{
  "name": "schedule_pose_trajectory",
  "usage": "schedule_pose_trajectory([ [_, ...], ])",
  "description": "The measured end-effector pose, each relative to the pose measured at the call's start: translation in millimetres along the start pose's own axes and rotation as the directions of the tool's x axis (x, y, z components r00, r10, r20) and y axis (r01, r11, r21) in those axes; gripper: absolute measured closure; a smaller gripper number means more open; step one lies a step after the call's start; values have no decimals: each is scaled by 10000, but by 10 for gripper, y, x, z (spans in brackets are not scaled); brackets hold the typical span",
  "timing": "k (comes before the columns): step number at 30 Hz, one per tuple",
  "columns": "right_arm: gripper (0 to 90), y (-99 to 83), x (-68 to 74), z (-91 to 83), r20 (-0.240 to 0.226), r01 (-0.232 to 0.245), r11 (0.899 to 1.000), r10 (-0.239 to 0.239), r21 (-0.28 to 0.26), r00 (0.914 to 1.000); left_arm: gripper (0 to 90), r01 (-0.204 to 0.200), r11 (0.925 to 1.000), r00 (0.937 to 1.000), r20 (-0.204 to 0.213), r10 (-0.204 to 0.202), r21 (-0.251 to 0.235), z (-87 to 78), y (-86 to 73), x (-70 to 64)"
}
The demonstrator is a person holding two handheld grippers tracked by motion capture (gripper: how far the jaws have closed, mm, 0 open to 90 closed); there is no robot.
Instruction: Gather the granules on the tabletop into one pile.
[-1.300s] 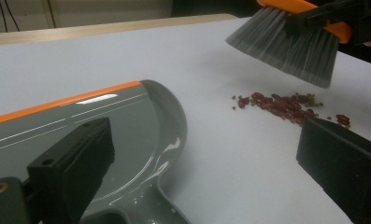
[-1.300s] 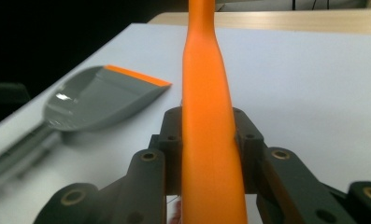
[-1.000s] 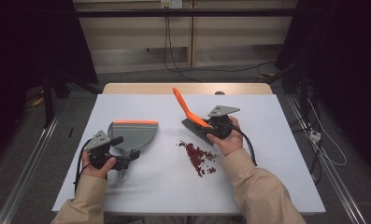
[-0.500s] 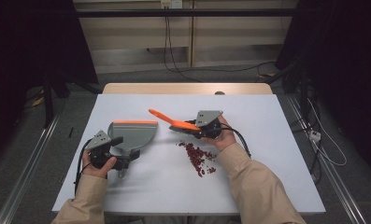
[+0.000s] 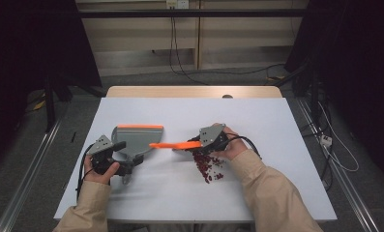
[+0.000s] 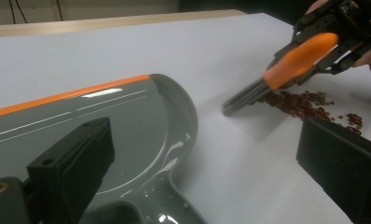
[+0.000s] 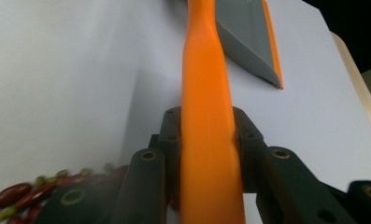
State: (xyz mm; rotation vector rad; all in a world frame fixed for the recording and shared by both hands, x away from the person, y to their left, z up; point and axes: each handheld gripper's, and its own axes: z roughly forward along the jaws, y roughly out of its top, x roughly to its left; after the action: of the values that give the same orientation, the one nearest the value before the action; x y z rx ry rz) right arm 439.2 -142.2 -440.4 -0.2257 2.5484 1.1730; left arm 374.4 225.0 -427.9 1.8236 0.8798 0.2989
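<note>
Gripping the orange handle of a small brush (image 5: pixel 175 144), the right gripper (image 5: pixel 210 140) is holding it nearly level over the white counter (image 5: pixel 276 188), handle pointing toward the dustpan (image 5: pixel 137 140). The right gripper view is showing the smooth, glossy handle (image 7: pixel 206 140) clamped between the black jaws, with the dustpan's edge (image 7: pixel 248 37) beyond. Only the left gripper view is catching the brush's grey bristles (image 6: pixel 248 95), blurred, touching the counter right beside the scatter of beans (image 6: pixel 304 105). Those beans (image 5: pixel 208 166) are dark red ovals with a few greenish ones, lying loose on the counter just under the right hand. The left gripper (image 5: pixel 107 157) is clenching the dustpan's handle; the pan is shiny grey plastic, rounded at the back, with an orange lip (image 5: pixel 140 126). Its tray (image 6: pixel 103 140) is lying empty.
</note>
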Motion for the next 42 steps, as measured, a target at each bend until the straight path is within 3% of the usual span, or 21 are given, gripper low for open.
schedule_pose_trajectory([
  [7, 713, -54, 119, -153, -276, -28, 10000, 27, -35, 9996, 39, 0, 10000, 10000, -6, 0, -20, 1, 1, -8],
  [15, 712, -90, 231, -272, -241, -372, 9993, 370, -94, 9990, 39, -49, 10000, 10000, 28, 49, -2, 8, 2, -14],
  [19, 713, -87, 274, -308, -159, -763, 9969, 760, -195, 9970, 39, -59, 10000, 10000, 11, 59, 28, 9, 3, -18],
  [22, 714, -90, 291, -320, 45, -1201, 9918, 1204, -428, 9927, 39, -90, 10000, 9999, 53, 90, 14, 12, 3, -21],
  [27, 714, -81, 250, -367, 405, -2019, 9765, 2053, -755, 9779, 39, -75, 10000, 10000, 51, 75, -5, 13, 4, -20],
  [29, 714, -80, 208, -393, 609, -2375, 9671, 2434, -913, 9680, 39, -79, 10000, 10000, 40, 79, 28, 17, 4, -20],
  [32, 713, -97, 164, -385, 761, -2481, 9652, 2544, -831, 9641, 39, -111, 9999, 9999, 72, 111, 59, 25, 2, -20],
  [35, 714, -155, 149, -315, 967, -2400, 9704, 2414, -259, 9656, 39, -101, 9999, 9999, 60, 101, 90, 32, 1, -19],
  [37, 714, -178, 151, -291, 858, -2608, 9633, 2657, -640, 9602, 39, -103, 9999, 9999, 56, 102, 88, 30, 1, -19],
  [42, 714, -64, 228, -257, 474, -2240, 9744, 2247, -203, 9733, 39, -77, 9999, 10000, 59, 76, 94, 36, -3, -15],
])
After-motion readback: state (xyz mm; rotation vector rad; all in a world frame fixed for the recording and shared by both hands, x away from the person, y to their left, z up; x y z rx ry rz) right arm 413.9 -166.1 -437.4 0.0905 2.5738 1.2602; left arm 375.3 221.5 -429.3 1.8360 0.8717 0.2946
